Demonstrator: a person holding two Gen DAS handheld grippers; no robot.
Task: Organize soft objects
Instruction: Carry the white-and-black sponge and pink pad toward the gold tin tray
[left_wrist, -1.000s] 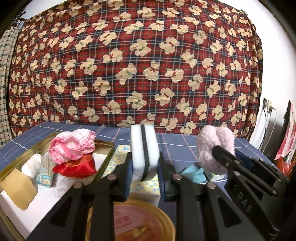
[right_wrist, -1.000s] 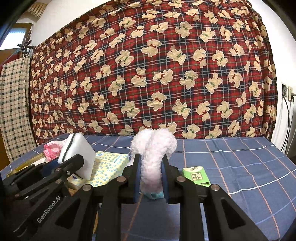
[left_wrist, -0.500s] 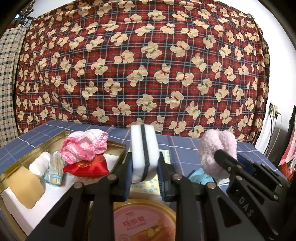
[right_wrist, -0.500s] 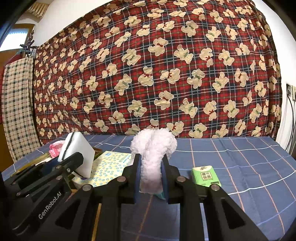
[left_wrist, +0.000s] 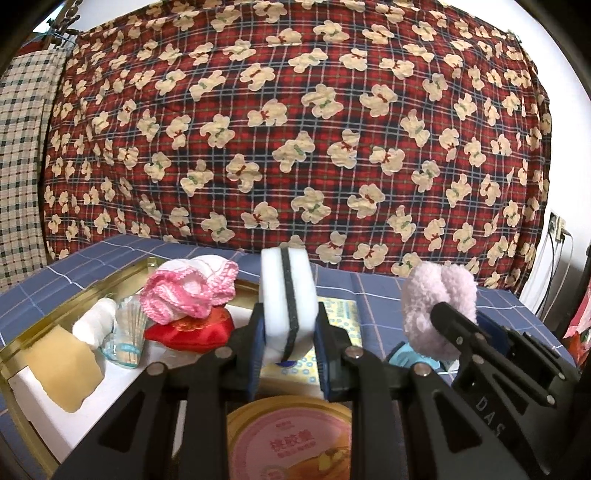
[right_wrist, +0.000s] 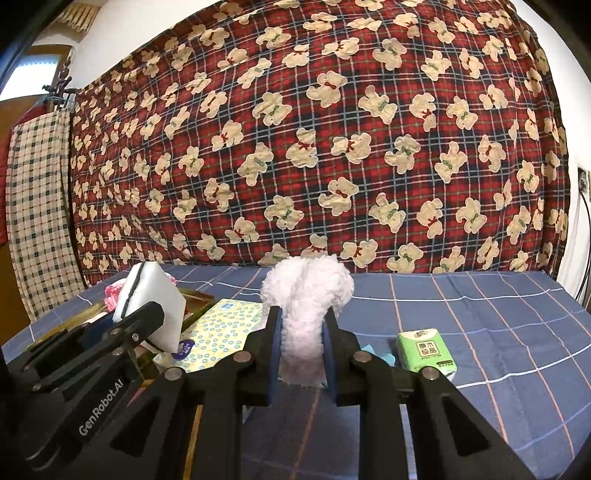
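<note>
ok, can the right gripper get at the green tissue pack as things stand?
Probably not yet. The right gripper is shut on the fluffy pink pompom, so its jaws are full. The green tissue pack lies uncovered on the blue checked cloth, just right of it.

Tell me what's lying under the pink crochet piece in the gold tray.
The pink crochet piece rests on a red satin cushion inside the gold tray. Whatever lies beneath the cushion is covered, so I can't tell.

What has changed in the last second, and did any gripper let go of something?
Both grippers have risen slightly, so the table sits lower in both views. Nothing was released: the left gripper still clamps the white sponge, and the right gripper still clamps the fluffy pink object. The tray is unchanged.
</note>
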